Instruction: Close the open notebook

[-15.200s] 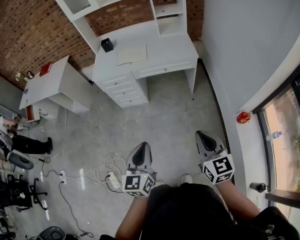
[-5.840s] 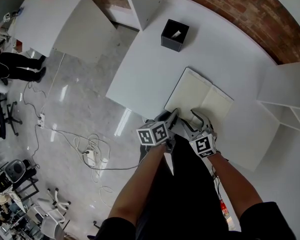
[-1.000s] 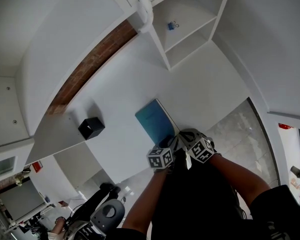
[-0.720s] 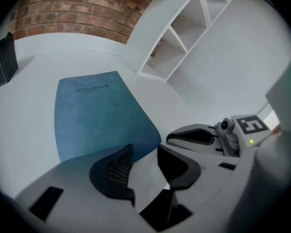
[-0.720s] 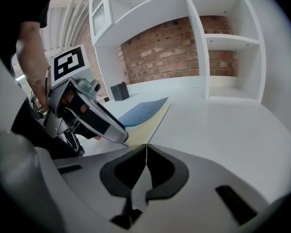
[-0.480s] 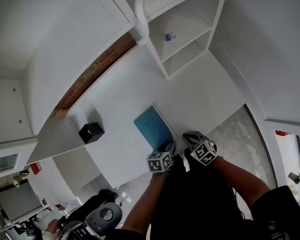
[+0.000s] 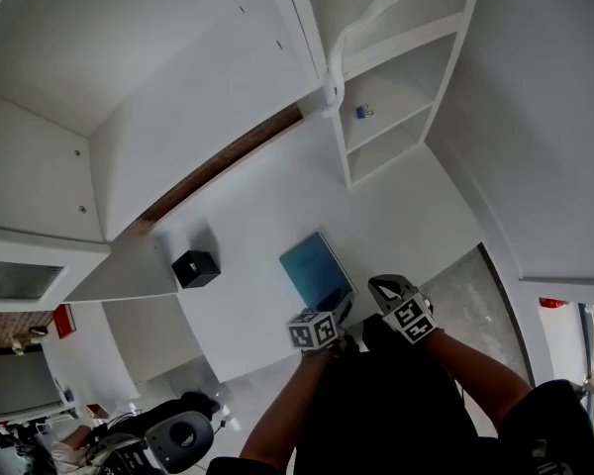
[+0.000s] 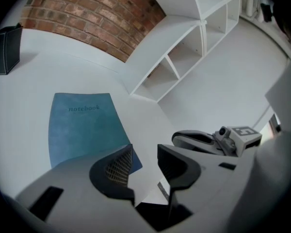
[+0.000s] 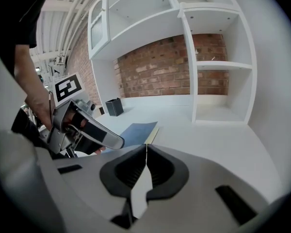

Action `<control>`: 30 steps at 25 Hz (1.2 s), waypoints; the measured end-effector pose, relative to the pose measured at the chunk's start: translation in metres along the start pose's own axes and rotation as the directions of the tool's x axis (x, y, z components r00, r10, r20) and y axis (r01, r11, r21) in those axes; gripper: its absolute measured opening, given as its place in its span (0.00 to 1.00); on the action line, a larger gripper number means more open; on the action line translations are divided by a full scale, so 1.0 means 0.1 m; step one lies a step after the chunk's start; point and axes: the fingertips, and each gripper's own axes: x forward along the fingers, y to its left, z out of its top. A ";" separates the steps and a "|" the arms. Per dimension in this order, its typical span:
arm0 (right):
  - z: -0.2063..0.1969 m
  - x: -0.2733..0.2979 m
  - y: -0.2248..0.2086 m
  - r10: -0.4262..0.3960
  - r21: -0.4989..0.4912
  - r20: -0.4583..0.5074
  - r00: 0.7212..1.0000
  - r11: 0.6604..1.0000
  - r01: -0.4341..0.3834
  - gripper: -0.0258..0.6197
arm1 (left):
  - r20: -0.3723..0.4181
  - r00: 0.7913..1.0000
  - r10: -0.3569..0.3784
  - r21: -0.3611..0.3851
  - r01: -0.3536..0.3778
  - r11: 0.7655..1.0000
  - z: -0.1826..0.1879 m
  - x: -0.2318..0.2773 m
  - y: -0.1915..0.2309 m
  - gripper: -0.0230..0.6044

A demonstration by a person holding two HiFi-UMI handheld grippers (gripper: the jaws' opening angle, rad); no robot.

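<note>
The notebook (image 7: 315,268) is closed, lying flat with its blue cover up and the word "notebook" printed on it, its pale page edges showing along the side that faces the right gripper. It sits just ahead of the left gripper (image 8: 144,161), whose tips hang over the book's near corner; that corner shows behind the gripper's left jaw, and nothing I can see presses on it. The left gripper's jaws stand partway apart, a moderate gap with only bare desk and that sliver of blue showing through it, so it grips nothing. Close on its right is the right gripper (image 9: 146,147), jaws pressed together tip to tip and empty; from there the notebook lies ahead and to the left, past the left gripper's grey body. Both grippers hover at the near edge of the white desk (image 7: 277,206). Well beyond the left gripper, ahead and off to its left, a small black box (image 7: 194,267) stands on the desk. Further ahead and to the right of both grippers rise white shelves (image 7: 386,127), with a small blue clip (image 7: 362,112) on one, and a brick wall (image 9: 169,67) behind the desk.
</note>
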 end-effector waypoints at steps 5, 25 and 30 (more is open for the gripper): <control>0.35 -0.18 -0.06 -0.051 0.030 0.013 0.999 0.998 0.051 0.04 | 0.128 0.990 -0.056 -0.094 0.068 0.993 0.31 -0.38 -0.07 0.14; 2.81 -0.79 0.23 -0.084 0.063 0.386 0.919 0.996 0.065 0.04 | 0.702 0.693 0.165 0.138 -0.360 0.923 1.78 -3.02 -0.45 0.05; 3.11 -0.82 0.23 -0.123 0.005 0.397 0.909 0.991 0.132 0.04 | 0.766 0.620 0.168 0.158 -0.434 0.887 1.99 -3.33 -0.48 0.05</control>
